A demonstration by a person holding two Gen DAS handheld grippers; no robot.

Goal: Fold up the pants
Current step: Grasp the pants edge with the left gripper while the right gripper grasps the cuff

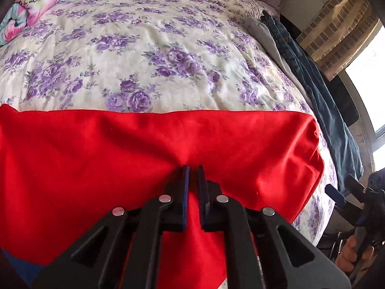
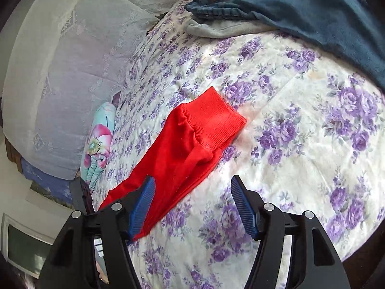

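Left wrist view: the red pants (image 1: 149, 149) lie flat across the flowered bedspread (image 1: 149, 48), long axis running side to side in front of the left claw (image 1: 193, 168). Their far edge makes a straight line ahead of the fingertips, and the cloth ends in a rounded fold off to the claw's right. The left claw points forward and down into the cloth, jaws drawn narrow with only a slim gap, red fabric bunching into creases right at the tips; whether cloth is actually pinched between them cannot be told. Far right at the bed's edge, blue jeans (image 1: 320, 89) lie on a grey garment (image 1: 262, 36), and a hand (image 1: 349, 255) grips the other tool.

Right wrist view: the pants (image 2: 182, 144) run diagonally, from under the right claw's left finger up and away to the ribbed cuff (image 2: 211, 118), which points ahead, between the fingers. The right claw (image 2: 192, 187) hangs above the bedspread (image 2: 300, 144), jaws spread wide, holding nothing, the left pad (image 2: 142, 207) over the red cloth. Jeans (image 2: 300, 12) sit far ahead to the right. No readable writing anywhere.
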